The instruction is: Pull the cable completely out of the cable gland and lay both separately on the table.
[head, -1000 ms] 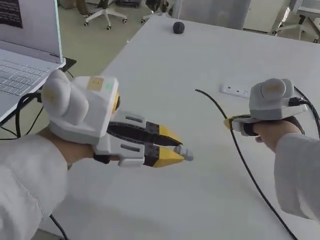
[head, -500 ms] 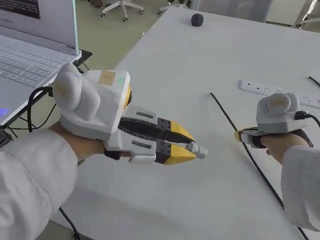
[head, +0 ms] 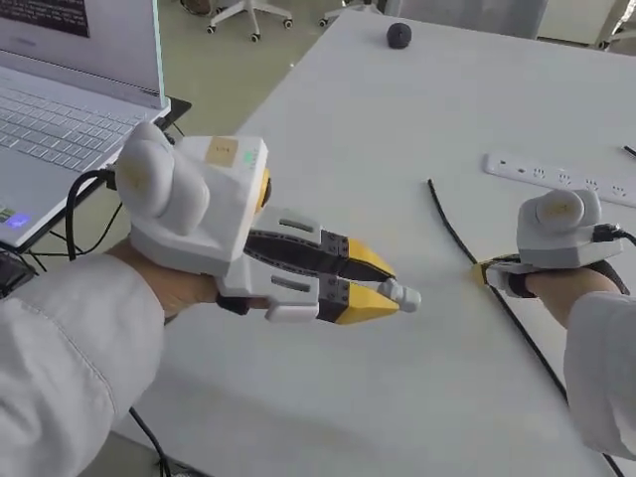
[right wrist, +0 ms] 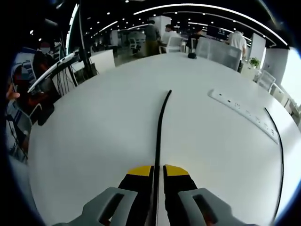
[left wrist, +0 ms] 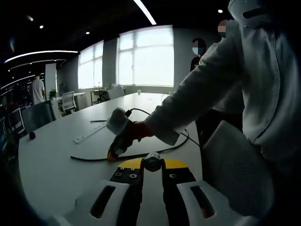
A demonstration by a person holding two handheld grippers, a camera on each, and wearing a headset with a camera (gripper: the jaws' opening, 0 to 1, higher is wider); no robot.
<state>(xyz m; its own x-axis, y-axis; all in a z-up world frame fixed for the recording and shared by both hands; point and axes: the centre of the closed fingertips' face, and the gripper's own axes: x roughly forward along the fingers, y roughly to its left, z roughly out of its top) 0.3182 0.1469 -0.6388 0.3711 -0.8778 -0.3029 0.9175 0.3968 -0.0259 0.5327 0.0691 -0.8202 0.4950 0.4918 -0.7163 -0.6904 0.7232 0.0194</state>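
The split looks made. The small grey cable gland (head: 404, 295) is pinched at the yellow tips of the left tool (head: 386, 289), in the middle of the head view. The jaws are almost together, with only the gland between them. Nothing trails from the gland that I can see, and it is well apart from the thin black cable (head: 452, 231) over on the right of the frame.

That cable lies along the white desk (head: 378, 129), its free end pointing toward the upper middle and the rest running off the lower right corner. The right tool (head: 487, 274) is low at the right edge, jaws closed down on the cable. The right gripper view has the black line coming straight up from between the yellow tips.

So the pulling out looks finished, and the laying down is what's left. The gland appears to sit a little above the desk, with its shadow below it, so it is not yet set down. The cable is on the desk, but the right tool has not let go.

There is not much to read. The open silver laptop (head: 60, 119) at upper left shows lines of text too small to make out. A pale sticker (head: 222, 151) on the left tool's housing is illegible. The white power strip (head: 561, 179) at upper right carries no brand I can read.
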